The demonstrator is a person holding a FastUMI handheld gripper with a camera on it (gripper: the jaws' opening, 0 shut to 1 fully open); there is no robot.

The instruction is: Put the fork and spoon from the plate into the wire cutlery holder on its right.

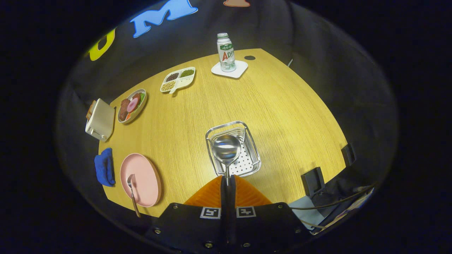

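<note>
Far over on the left of the counter (282, 106) sits a toaster (100, 120), with a blue cloth (105, 167) nearer to me. Next to the cloth is the pink plate (143, 176), and the fork (132, 192) lies on it, tines on the plate and handle sticking out past the near rim. Behind the plate there is a dish of food (132, 105), then a divided tray (178, 79) of beans further back.

Toward the middle, the wire holder (243, 164) stands to the right of the plate, well apart from it. The spoon (226, 150) hangs over it, bowl forward and above the holder's inside; I cannot tell whether the bowl touches the wire. At the back a bottle (226, 53) stands on a white coaster (230, 69).

So I'd judge the job roughly half along: the spoon is off the plate and seems about ready to be let go into the holder, while the fork has not been touched and is left to fetch.

The hand-held gripper (227, 183) has its fingers drawn together with barely a gap, pinching the spoon's handle between them, right over the holder's near edge
</note>
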